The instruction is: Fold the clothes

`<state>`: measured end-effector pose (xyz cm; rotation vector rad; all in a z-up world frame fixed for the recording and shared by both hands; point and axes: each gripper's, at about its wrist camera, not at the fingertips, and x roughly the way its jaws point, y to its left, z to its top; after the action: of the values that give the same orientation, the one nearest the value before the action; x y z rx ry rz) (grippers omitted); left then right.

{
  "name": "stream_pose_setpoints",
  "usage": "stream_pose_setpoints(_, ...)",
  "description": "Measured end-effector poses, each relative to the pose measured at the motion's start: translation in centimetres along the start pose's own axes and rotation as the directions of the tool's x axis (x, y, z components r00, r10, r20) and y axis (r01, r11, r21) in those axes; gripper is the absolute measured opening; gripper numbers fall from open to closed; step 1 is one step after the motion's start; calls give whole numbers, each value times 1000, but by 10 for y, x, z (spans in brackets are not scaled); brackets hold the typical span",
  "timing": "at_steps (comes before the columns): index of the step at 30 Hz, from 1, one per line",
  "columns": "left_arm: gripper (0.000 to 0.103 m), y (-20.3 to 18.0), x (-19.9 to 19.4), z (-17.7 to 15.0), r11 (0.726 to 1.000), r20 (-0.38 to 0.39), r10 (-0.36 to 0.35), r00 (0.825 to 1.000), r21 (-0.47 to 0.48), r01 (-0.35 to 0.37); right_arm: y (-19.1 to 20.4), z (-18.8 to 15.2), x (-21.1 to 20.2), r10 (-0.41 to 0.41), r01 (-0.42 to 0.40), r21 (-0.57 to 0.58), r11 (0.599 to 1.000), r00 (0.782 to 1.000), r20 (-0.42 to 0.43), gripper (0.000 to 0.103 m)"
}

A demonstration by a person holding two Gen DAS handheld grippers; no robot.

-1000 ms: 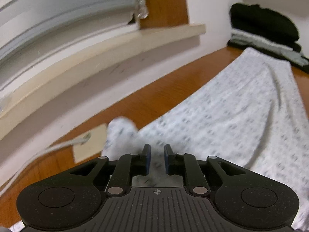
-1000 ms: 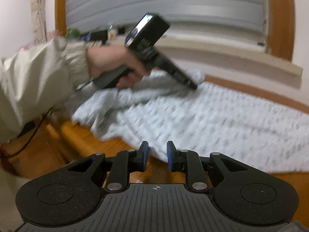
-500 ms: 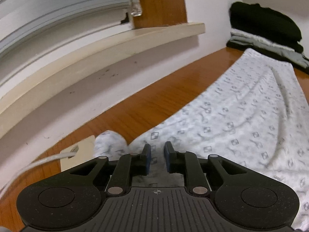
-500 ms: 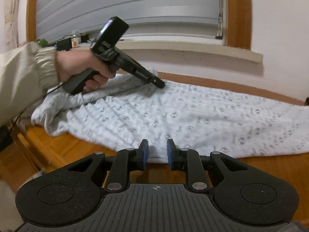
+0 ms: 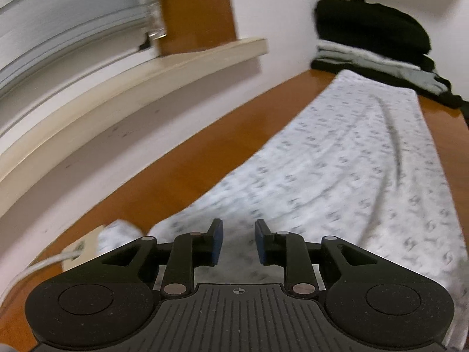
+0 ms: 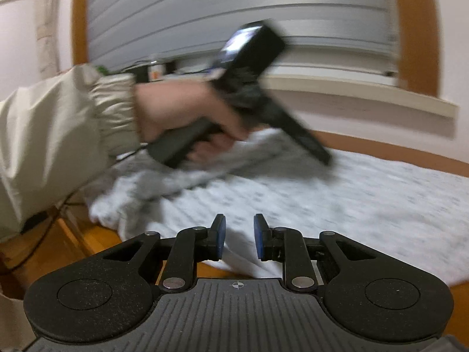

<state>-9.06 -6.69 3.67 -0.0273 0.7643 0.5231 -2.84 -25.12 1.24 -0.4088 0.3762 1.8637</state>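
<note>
A white garment with a small grey print [image 5: 351, 161] lies spread along the wooden table [image 5: 205, 152]. Its near end is bunched under the person's hand [image 6: 181, 111]. My left gripper [image 5: 239, 242] hovers low over that end, jaws a little apart, with cloth below them and nothing visibly pinched. In the right wrist view the left gripper [image 6: 322, 157] points down at the garment [image 6: 351, 205]. My right gripper [image 6: 239, 239] is open just above the garment's front edge, empty.
A stack of folded black and grey clothes [image 5: 372, 29] sits at the table's far end. A window sill [image 5: 146, 79] runs along the wall. A white cable and plug plate [image 5: 73, 248] lie by the left gripper. The table's corner [image 6: 96, 240] is at lower left, beside a beige sleeve [image 6: 58, 135].
The right gripper has moved in closer over the garment's front edge. The left gripper has shifted along the cloth and its jaws stand slightly wider. Both views are motion-blurred.
</note>
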Motion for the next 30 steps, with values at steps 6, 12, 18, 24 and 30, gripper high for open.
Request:
stream_pose_setpoints(6,25,-6,18,9,1000,-10,17,1000,4,-17,23,-11,6,9,-9,-31,999,1000,0,23)
stream_pose_setpoints(12,25,-2,21,11,998,-7,52,999,17,-52,31,-18,-10,21,-21,-34,999,1000,7,23)
stream_pose_setpoints(18,34,-9,22,19,1000,14,27,1000,10,-28,-24,-10,-49,-93,93,8,996,994,63,23)
stream_pose_setpoints(24,35,-28,39,29,999,21,-29,999,18,28,-128,-18,-66,-347,345,107,932,938,1,23)
stream_pose_setpoints(30,37,-17,48,27,996,40,-77,996,-50,79,-168,-43,-84,-365,368,156,917,930,-49,23)
